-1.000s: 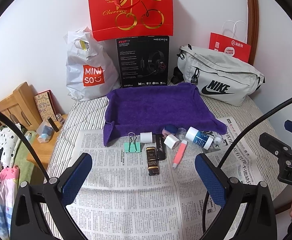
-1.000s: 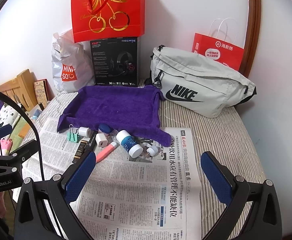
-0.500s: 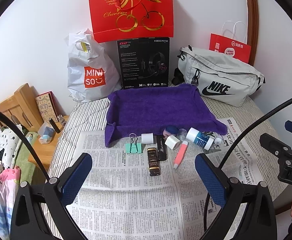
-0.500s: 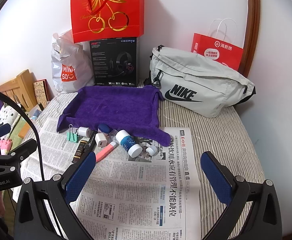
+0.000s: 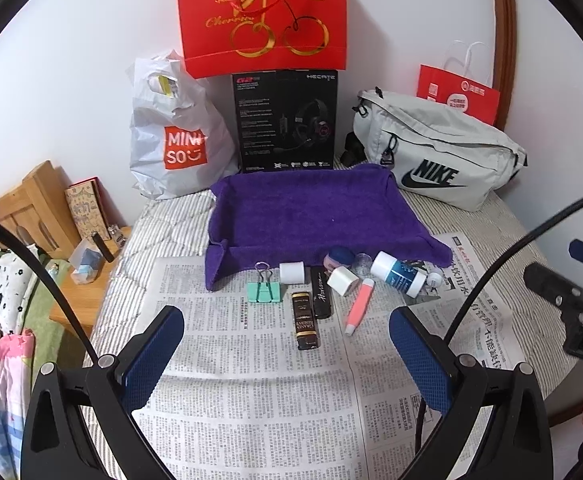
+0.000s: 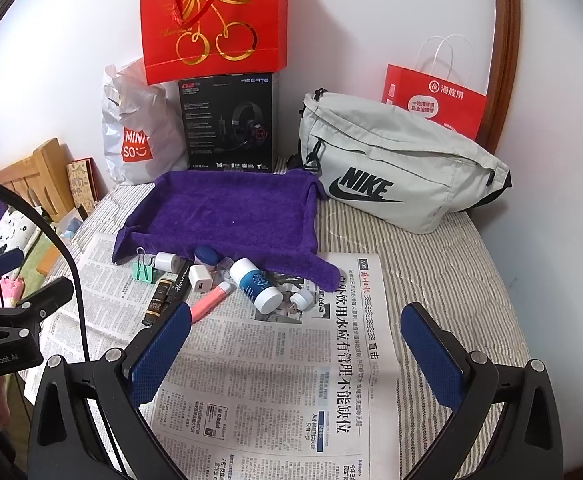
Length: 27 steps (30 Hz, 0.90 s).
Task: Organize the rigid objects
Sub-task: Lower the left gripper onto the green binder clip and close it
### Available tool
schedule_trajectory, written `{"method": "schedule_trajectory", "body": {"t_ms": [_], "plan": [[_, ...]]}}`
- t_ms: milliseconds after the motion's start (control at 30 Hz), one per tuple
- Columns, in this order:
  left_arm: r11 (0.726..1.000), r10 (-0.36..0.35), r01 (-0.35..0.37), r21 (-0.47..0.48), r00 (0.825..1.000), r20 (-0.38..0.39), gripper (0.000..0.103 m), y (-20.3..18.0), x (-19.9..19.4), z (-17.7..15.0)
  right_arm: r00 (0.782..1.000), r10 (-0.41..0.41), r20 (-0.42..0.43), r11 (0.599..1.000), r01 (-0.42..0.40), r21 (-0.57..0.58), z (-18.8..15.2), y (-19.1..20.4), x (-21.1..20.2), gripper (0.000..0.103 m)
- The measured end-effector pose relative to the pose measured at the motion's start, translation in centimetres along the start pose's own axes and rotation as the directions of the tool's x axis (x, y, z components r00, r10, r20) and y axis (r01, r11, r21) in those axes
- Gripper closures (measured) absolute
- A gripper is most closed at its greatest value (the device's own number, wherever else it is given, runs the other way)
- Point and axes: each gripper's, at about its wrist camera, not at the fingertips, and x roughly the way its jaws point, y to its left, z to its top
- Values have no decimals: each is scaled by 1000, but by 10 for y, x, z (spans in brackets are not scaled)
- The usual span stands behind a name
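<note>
Still empty, both tools gape wide above the newspaper (image 5: 251, 400), small rigid items clustered ahead beside the purple towel tray (image 5: 315, 208).
Left tool (image 5: 287, 356) faces a light, stiff dark lipstick tube (image 5: 306, 320): pinch across its flat sides; right tool (image 6: 295, 356) nears a slippery, roll-prone white-capped bottle (image 6: 256, 286).

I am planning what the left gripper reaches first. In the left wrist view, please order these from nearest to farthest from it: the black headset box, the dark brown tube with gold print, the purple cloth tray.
1. Dark brown tube with gold print: on the newspaper, just ahead of the left gripper.
2. Purple cloth tray: behind the small items.
3. Black headset box: upright against the wall.
</note>
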Motion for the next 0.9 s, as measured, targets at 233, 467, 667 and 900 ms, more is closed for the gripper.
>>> {"method": "schedule_trajectory", "body": {"t_ms": [233,467,667,900], "plan": [[1000,-9,8,-13,1000,-16,0,7,13,-5,1000,-8,8,1000,8,-6,-2,-5,5,0],[999,-1,-1,-40,998,-65,0,25,52,-11,1000,-21,-17,1000,21,18,-3,-16,20,0],[999,-14,8,-49,994,-111,1,37,108,-11,996,67,-58,996,-63,56,-6,-20,38,0],[997,-54,45,-55,983,-175,6,43,165,-7,991,33,-126,998,-27,50,-15,-23,71,0]]}}
